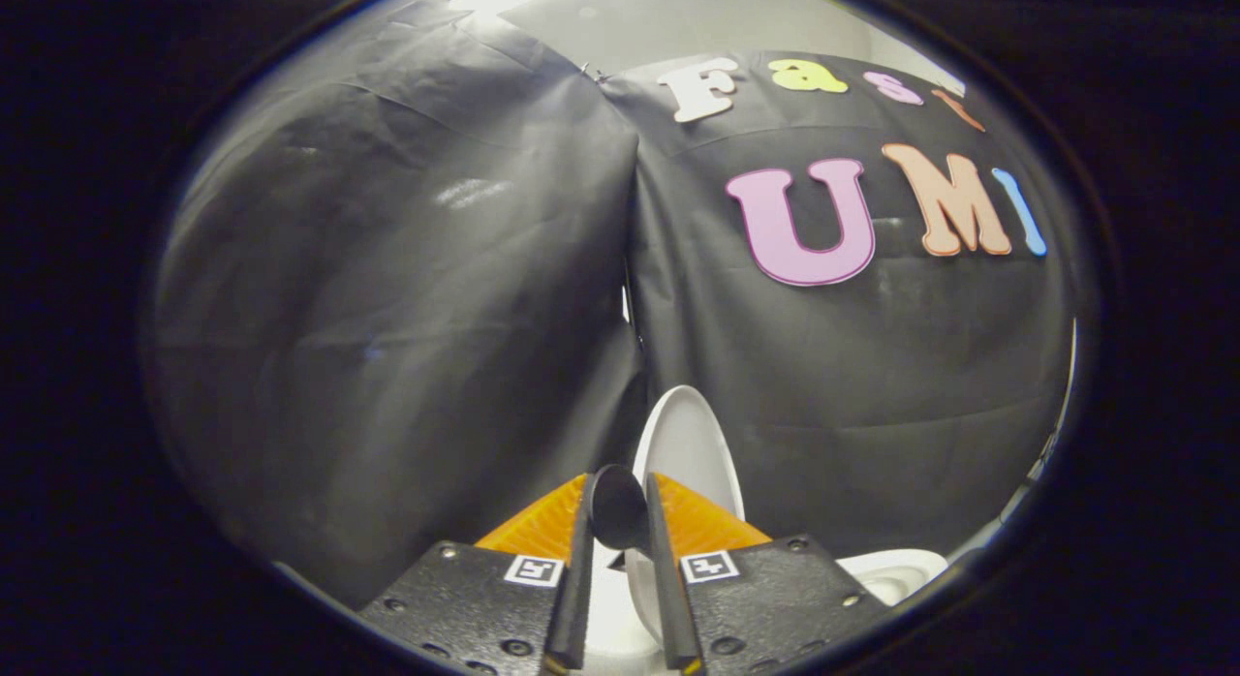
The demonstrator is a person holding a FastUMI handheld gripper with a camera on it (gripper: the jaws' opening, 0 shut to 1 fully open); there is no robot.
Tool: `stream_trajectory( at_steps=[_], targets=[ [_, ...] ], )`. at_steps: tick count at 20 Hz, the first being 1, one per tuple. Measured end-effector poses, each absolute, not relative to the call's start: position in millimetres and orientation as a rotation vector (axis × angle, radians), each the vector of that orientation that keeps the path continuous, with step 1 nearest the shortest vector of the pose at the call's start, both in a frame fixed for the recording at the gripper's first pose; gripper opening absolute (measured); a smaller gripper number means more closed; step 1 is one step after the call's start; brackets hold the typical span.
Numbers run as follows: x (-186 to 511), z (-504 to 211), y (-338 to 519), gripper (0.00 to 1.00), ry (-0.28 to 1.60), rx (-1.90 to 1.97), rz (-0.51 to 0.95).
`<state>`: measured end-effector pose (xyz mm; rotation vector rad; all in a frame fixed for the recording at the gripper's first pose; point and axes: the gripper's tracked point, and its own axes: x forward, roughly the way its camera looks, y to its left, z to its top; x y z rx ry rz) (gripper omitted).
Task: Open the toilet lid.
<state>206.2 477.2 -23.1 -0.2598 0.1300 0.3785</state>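
Note:
The white toilet lid [690, 444] stands raised, nearly upright, just beyond my fingers, its oval face turned a little to the right. A round black knob [616, 509] at the lid's near edge sits between the two fingers. My gripper [620, 482] is shut on this knob, with both fingers pressing its sides. Low on the right, past the right finger, lies part of the white toilet seat and bowl rim [896, 569]. More white of the toilet shows below, between the fingers.
The booth's black cloth wall [387, 318] hangs close behind the lid, with a fold running down just left of it. A pale ceiling strip [678, 17] shows above the cloth.

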Motion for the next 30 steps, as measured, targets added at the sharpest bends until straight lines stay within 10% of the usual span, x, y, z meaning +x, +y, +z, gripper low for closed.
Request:
stream_trajectory(
  at_steps=[8,30],
  targets=[
    [173,12,491,0.89,0.039,-0.252,0.496],
    [88,139,169,0.89,-0.186,-0.269,-0.103]
  ],
)
